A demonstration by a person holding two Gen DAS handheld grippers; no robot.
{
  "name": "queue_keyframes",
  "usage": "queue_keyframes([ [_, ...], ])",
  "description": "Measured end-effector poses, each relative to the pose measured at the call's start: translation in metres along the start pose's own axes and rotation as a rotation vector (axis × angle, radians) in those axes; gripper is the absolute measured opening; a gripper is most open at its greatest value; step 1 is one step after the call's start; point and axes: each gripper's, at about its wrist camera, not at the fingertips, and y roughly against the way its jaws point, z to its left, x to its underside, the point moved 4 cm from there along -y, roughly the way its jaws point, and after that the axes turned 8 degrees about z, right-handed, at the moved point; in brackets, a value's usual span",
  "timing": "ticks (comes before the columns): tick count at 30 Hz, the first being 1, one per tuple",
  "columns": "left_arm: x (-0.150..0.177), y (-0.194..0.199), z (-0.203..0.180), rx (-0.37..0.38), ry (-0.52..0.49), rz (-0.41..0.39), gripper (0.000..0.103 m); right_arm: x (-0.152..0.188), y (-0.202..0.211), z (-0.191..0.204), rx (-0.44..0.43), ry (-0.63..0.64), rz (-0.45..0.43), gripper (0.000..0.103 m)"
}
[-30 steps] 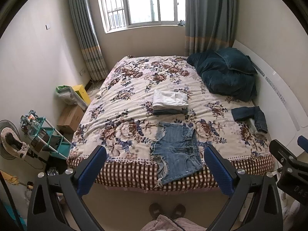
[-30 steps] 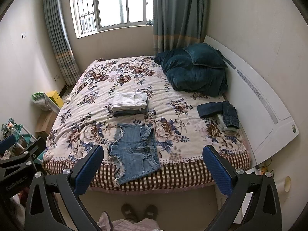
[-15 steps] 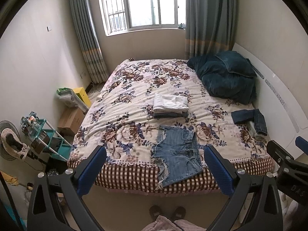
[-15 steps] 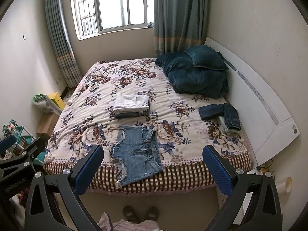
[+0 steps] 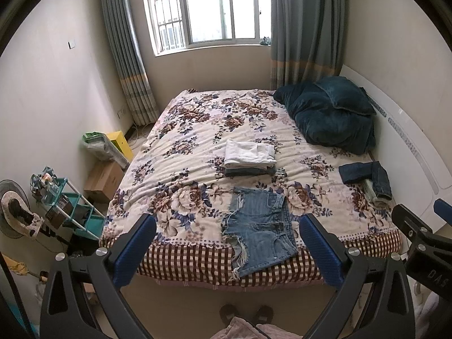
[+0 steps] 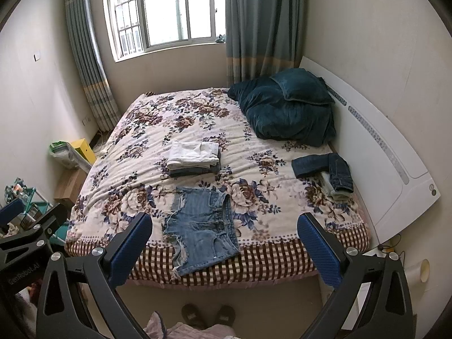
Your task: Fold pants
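- denim shorts (image 5: 258, 227) lie flat at the bed's near edge — waistband towards the right, frayed legs left, long axis slightly diagonal, one corner hanging over the checkered border
- left gripper (image 5: 226, 247) and right gripper (image 6: 224, 247) both spread wide, holding nothing, well back from the bed (image 5: 195, 141)
- small bedroom, floral bedspread, window (image 5: 209, 11) behind
- one folded stack (image 5: 250, 158) mid-bed, one pile of dark jeans (image 5: 367, 178) by the headboard, one teal duvet (image 5: 330, 115), two slippers (image 6: 207, 315) on the floor

You're in home bedroom: bed (image 5: 197, 147) with floral cover, pillow (image 5: 343, 100), curtains (image 5: 306, 25) at window (image 5: 209, 8), slippers (image 6: 207, 315) on floor.
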Motion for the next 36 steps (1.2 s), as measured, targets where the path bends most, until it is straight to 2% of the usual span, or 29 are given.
queue_keyframes([
  [29, 0.003, -0.004, -0.01, -0.003, 0.019, 0.002, 0.103, -0.008, -0.002, -0.011, -0.018, 0.011, -0.007, 0.103],
  [36, 0.003, -0.037, -0.012, -0.046, 0.07, 0.017, 0.103, -0.003, -0.015, -0.008, -0.027, 0.01, 0.003, 0.103],
])
